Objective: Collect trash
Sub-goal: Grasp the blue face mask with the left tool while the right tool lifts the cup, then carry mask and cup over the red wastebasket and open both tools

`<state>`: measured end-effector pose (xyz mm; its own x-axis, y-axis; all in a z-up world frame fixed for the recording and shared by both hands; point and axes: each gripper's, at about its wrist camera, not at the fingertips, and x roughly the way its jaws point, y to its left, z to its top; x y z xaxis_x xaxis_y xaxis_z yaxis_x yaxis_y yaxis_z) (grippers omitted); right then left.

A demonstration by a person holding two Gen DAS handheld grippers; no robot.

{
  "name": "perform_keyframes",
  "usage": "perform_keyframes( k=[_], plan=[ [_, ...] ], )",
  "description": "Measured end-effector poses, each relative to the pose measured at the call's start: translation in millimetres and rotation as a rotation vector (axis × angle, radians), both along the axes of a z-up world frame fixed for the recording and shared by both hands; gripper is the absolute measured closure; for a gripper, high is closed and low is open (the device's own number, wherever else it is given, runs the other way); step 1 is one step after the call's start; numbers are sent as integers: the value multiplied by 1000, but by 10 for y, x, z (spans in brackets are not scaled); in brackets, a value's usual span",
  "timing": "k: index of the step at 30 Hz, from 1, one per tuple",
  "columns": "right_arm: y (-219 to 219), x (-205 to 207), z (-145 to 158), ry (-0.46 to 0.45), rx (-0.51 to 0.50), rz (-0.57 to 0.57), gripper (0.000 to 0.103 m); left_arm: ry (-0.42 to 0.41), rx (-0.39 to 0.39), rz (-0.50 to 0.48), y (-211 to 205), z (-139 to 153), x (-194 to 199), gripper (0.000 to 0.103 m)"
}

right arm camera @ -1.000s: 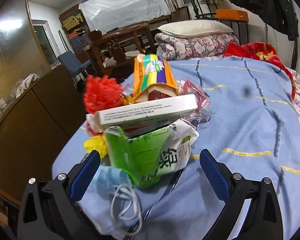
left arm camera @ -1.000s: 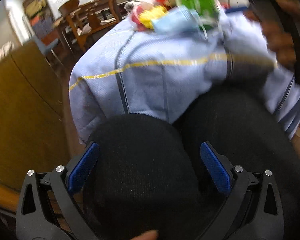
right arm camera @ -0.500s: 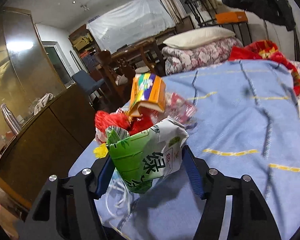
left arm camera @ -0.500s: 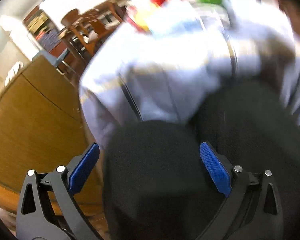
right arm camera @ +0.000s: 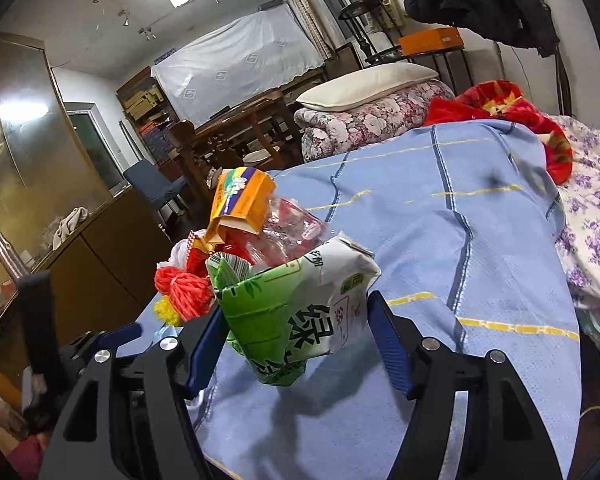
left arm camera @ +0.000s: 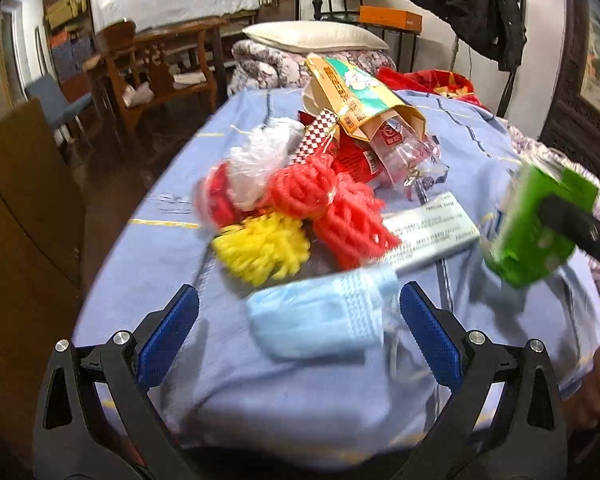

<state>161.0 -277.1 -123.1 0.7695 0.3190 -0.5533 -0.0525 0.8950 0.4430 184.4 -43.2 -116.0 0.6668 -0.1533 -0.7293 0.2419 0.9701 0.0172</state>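
A trash pile lies on the blue blanket: a blue face mask, red foam nets, a yellow foam net, a flat white box and an orange-yellow snack bag. My left gripper stands open just short of the mask, which shows between its blue pads. My right gripper holds a green and white carton off the bed, its pads against both sides while its jaws are opening slightly. The same carton shows at the right of the left wrist view.
A wooden cabinet stands left of the bed, with a carved wooden chair behind it. A pillow on a folded floral quilt and a red blanket lie at the far end. A dark coat hangs at the right.
My left gripper swung up from the dark-clothed knees to face the trash pile. My right gripper closed on the green carton and lifted it off the pile.
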Motion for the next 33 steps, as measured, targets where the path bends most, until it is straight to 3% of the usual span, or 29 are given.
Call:
perform_keyframes(
  k=[1,4,8,14,20,24,28,33],
  plan=[
    [-13,-9,-9,-3,1,-1,36,11,-16,-7,-18,-26,44,9],
    [-18,-38,-10,-19,-7,-4,38,41,-31,-27,-73,-125,59,33],
    [-12,-92,25,-37,-20,-13,39,2,-55,-48,3,-47,-153,41],
    [-3,-200,191,-72,-4,-11,40,-74,-96,-91,285,363,-523,41],
    [243,-325,413,-105,20,69,39,-48,-124,19,976,525,-796,41],
    [596,-373,481,-105,25,170,39,7,-102,143,1593,373,-1015,41],
    [1015,-396,473,-89,10,272,39,138,-110,246,2121,-57,-1148,39],
    [1486,-392,438,-48,-3,365,39,253,-138,272,2396,-508,-1062,37]
  ],
)
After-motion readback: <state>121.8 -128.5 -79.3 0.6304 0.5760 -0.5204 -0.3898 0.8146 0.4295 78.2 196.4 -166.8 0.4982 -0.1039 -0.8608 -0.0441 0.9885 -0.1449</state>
